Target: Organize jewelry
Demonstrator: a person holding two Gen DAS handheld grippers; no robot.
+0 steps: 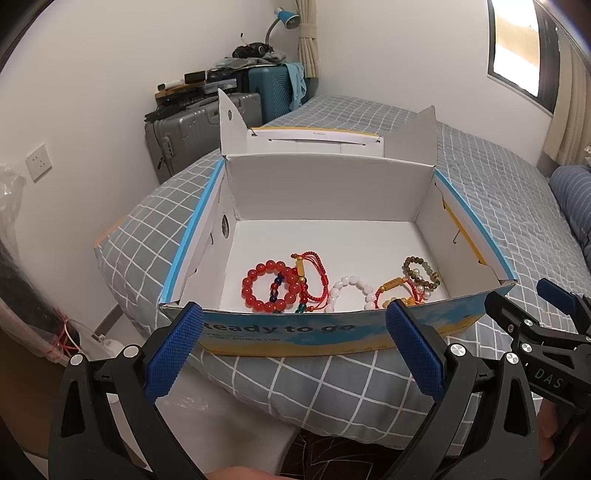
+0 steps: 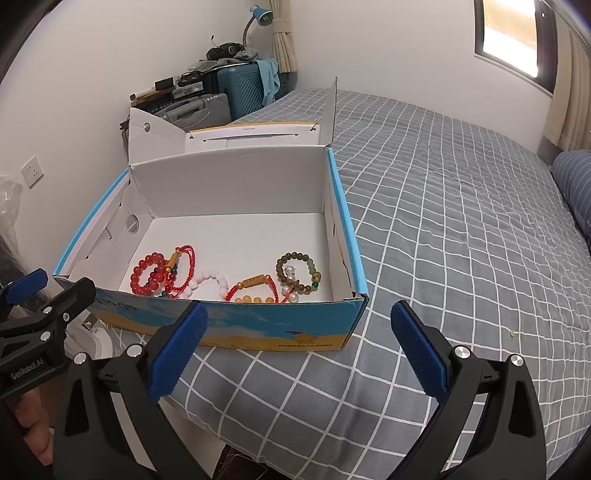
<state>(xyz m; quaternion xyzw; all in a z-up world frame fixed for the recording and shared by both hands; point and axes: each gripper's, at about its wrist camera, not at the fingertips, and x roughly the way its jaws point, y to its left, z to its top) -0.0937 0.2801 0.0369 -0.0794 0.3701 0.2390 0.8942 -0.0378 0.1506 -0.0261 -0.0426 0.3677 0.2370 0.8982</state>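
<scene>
Bed (image 2: 443, 221) | bracelets (image 1: 269, 286) in box (image 1: 332, 184) ahead | left claw (image 1: 293, 354), right claw (image 2: 299, 349) wide open, empty

A bedroom in a home — lived-in and a little cluttered

A bed (image 2: 461, 229) with a grey quilt checked in white lines fills most of the room, with a blue striped pillow (image 2: 574, 184) at the far right. In the far left corner stand a grey suitcase (image 1: 192, 125) and a teal suitcase (image 2: 245, 90) piled with clothes and small gear, a blue gooseneck lamp (image 2: 260, 16) above them. A window (image 2: 513, 35) with pale curtains (image 1: 308, 40) tied back lets in daylight, and a wall socket (image 1: 38, 162) sits on the white wall at left — all plain household fittings
</scene>
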